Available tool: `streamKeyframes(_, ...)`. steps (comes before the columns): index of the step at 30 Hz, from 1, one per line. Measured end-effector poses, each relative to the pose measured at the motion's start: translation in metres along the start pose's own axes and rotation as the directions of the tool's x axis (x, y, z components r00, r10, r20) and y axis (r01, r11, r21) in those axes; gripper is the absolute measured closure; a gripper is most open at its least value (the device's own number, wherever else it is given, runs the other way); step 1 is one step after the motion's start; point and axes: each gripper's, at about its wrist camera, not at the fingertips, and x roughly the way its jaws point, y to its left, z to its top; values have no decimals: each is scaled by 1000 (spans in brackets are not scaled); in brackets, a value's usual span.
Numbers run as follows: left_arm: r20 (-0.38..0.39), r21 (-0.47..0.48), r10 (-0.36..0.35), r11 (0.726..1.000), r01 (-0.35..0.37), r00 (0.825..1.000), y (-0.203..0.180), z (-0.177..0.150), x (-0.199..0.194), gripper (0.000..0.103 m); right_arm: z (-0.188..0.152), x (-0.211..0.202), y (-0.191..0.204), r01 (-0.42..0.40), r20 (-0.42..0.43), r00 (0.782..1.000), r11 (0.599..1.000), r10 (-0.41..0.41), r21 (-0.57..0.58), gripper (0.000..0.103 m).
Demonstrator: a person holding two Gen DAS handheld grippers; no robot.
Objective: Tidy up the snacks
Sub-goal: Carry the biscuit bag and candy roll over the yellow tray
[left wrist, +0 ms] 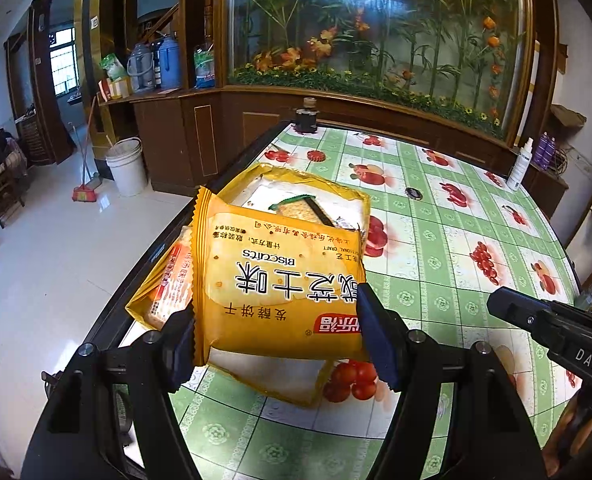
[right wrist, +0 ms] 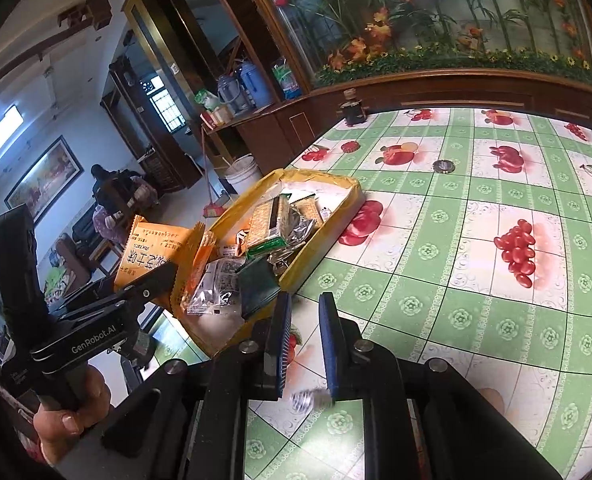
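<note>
Left wrist: left tool (left wrist: 276,332) pinches crinkly yellow biscuit packet (left wrist: 280,280); right tool (right wrist: 304,344) narrowly parted, empty.

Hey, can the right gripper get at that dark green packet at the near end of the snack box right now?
Probably yes. The right gripper holds nothing, its jaws slightly apart, and the dark green packet lies just ahead at the yellow box's near end, uncovered. The left gripper holds the biscuit pack off to the side.
</note>
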Motion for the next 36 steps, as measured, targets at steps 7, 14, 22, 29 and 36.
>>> streamKeyframes(7, -13, -16, 6, 1000, -6, 1000, 9, 0, 4, 33, -20, 29, 7, 16, -122, 992, 999, -22, -47, 70)
streamKeyframes(14, -28, -12, -10, 1000, 9, 1000, 8, -2, 8, 33, -80, 46, 25, 68, -234, 965, 978, -115, -199, 43)
streamKeyframes(22, -46, -3, -17, 1000, 17, 999, 4, -4, 8, 33, -100, 54, 40, 146, -241, 941, 928, -237, -344, 67)
streamKeyframes(29, -32, -7, -7, 1000, 7, 999, 7, -4, 5, 33, -88, 46, 31, 114, -223, 959, 959, -174, -260, 68)
streamKeyframes(36, -23, -16, 10, 1000, -10, 1000, 14, -2, 3, 33, -66, 39, 37, 86, -177, 976, 969, -129, -232, 68)
